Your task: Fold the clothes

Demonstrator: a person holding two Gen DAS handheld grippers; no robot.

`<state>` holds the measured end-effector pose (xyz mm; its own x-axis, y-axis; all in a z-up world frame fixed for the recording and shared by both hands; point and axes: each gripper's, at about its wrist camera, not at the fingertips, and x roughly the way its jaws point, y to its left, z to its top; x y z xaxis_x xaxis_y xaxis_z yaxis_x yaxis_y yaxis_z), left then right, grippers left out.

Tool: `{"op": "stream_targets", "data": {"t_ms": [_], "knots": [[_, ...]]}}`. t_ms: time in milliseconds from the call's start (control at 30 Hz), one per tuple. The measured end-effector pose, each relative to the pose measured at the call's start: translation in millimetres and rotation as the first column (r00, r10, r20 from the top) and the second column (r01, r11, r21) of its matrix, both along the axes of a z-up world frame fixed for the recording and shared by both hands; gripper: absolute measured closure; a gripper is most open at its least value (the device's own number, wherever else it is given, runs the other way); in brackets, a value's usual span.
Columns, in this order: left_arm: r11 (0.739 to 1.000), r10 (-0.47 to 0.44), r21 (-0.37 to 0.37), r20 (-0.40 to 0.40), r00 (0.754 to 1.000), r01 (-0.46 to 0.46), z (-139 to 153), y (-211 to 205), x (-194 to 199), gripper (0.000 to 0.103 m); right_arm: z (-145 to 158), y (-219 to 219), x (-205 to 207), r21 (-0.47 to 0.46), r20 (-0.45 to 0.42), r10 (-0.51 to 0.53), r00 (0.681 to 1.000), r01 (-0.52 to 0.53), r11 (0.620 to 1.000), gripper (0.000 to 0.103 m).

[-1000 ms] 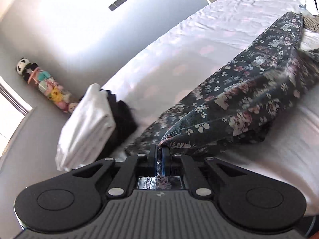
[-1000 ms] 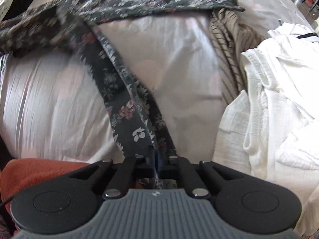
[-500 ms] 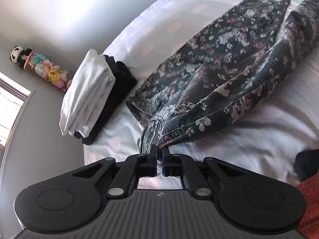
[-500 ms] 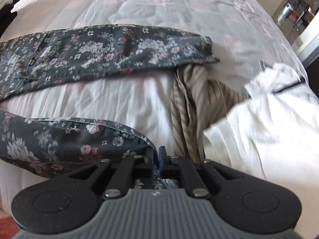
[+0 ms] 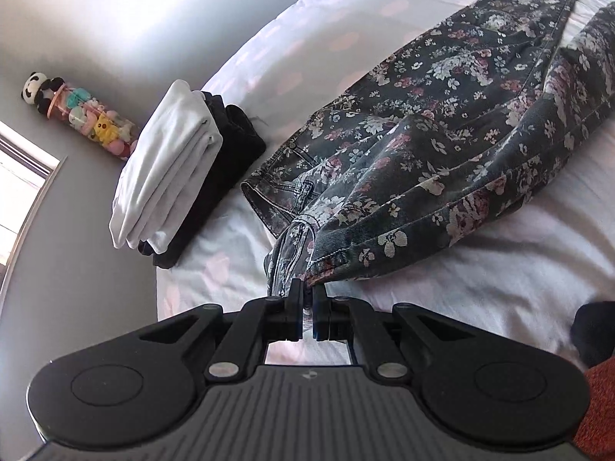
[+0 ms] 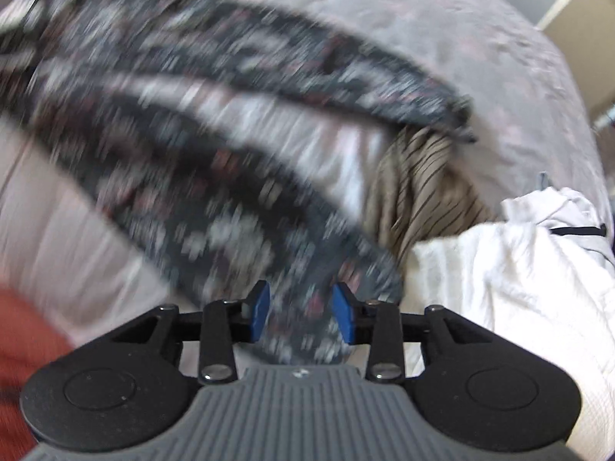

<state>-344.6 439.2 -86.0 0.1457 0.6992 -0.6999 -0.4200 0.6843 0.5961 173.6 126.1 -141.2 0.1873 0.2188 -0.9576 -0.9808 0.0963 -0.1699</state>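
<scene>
Dark floral trousers [image 5: 434, 130] lie across the pale bed [image 5: 519, 269], one leg beside the other. My left gripper [image 5: 306, 299] is shut on the waistband end of the floral trousers, low over the sheet. In the right wrist view my right gripper [image 6: 300, 309] is open, its blue pads [image 6: 259, 309] apart, with the hem of the trousers [image 6: 215, 207] lying loose between them; that view is blurred by motion.
A folded white and black stack [image 5: 177, 169] sits at the bed's left edge. A jar of plush toys [image 5: 80, 115] stands by the wall. A striped beige garment [image 6: 419, 188] and white clothes [image 6: 511, 280] lie at the right. Orange cloth [image 6: 27, 345] is at the near edge.
My right gripper has opened and let go of the trouser hem, which has dropped onto the bed. My left gripper has stayed shut on the waistband and barely moved.
</scene>
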Motion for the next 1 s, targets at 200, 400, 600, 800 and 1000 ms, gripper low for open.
{"op": "stream_targets", "data": {"t_ms": [200,400,600,800,1000], "knots": [[1.000,0.019,-0.008,0.014,1.000,-0.019,8,-1,1,0.098,-38,-12,-22,-0.068,-0.002,0.098,0.995,-0.098,0.993,0.037],[1.000,0.026,-0.001,0.017,1.000,-0.026,12,-4,2,0.098,-66,-9,-31,-0.119,0.072,0.126,0.989,-0.117,0.986,0.079],[1.000,0.004,0.001,0.007,1.000,-0.004,17,-11,-5,0.098,-20,-22,-32,0.029,0.197,0.049,0.979,-0.056,0.998,0.100],[0.996,-0.081,-0.047,-0.059,0.995,0.078,27,-42,-28,0.103,60,-59,-28,0.160,0.238,-0.079,0.968,0.041,0.986,0.101],[0.994,-0.091,-0.065,-0.149,0.985,0.082,20,-59,-60,0.103,89,-94,-50,0.170,0.251,-0.082,0.964,0.040,0.985,0.101]]}}
